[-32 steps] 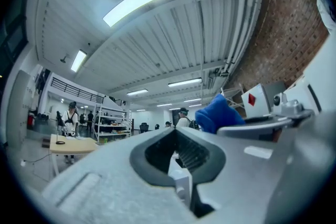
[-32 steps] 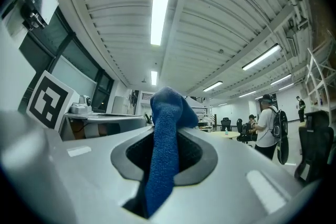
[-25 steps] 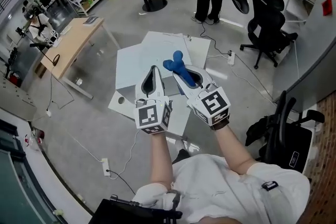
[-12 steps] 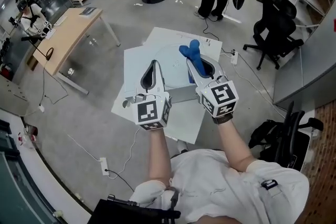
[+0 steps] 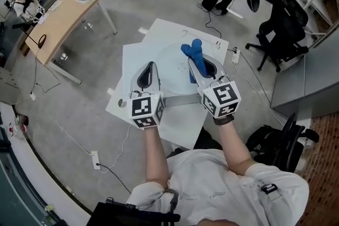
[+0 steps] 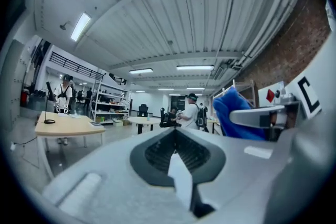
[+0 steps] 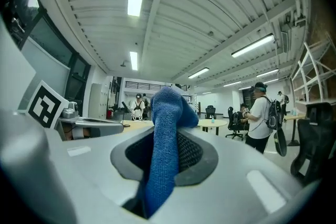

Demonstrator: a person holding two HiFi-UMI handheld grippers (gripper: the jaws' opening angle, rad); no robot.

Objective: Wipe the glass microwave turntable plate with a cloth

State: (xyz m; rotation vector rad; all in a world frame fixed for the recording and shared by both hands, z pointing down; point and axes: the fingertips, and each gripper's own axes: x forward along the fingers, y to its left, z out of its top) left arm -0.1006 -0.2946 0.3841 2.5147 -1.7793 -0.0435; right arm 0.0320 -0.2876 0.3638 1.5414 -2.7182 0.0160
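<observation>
Finding: the glass turntable plate (image 5: 172,63) lies flat on the white desk (image 5: 132,61), toward its right edge, ahead of and below both grippers. It is round, so it offers no long axis to follow. The right gripper (image 5: 197,63) is over the plate's right half and, by my judgement, the nearer to its middle. Its fingers (image 7: 89,160) are clamped on a blue cloth (image 5: 192,51), which stands proud of the tips toward the plate's far rim. No view settles whether the cloth touches the glass. The left gripper (image 5: 150,65) sits over the plate's left rim. Its fingers (image 6: 94,176) are drawn together, with only a pale sliver in the slot that cannot be identified. Wiping appears not yet begun.
</observation>
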